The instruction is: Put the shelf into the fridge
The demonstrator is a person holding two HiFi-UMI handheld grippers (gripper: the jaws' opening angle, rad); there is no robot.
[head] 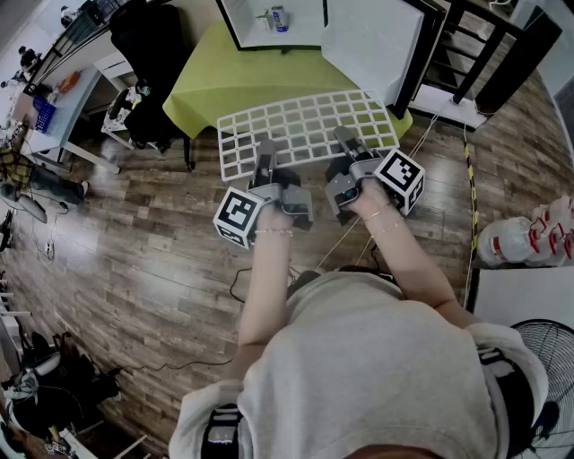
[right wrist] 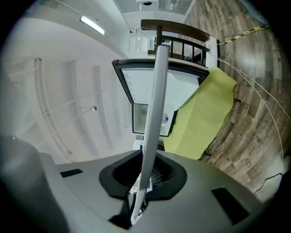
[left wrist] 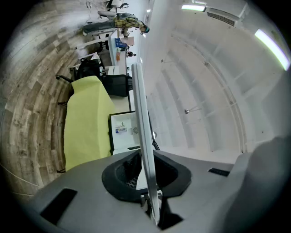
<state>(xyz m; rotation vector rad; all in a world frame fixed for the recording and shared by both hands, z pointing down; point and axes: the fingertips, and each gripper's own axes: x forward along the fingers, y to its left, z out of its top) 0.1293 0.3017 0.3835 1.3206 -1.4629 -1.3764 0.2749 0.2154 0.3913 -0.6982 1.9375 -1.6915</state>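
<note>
A white wire grid shelf [head: 305,130] is held level above the wood floor, in front of a small open fridge [head: 269,22]. My left gripper [head: 266,151] is shut on the shelf's near edge at the left. My right gripper [head: 345,139] is shut on the same edge at the right. In the left gripper view the shelf [left wrist: 143,132] runs edge-on between the jaws, with the fridge [left wrist: 122,129] beyond. The right gripper view shows the shelf [right wrist: 154,118] edge-on too, and the fridge [right wrist: 152,116] with its door [right wrist: 159,86] open.
The fridge stands on a table under a yellow-green cloth [head: 242,81]. Its white door [head: 372,40] hangs open to the right. A black chair [head: 148,54] and a desk [head: 67,99] are to the left. Cables [head: 359,242] and a fan [head: 543,359] lie near my feet.
</note>
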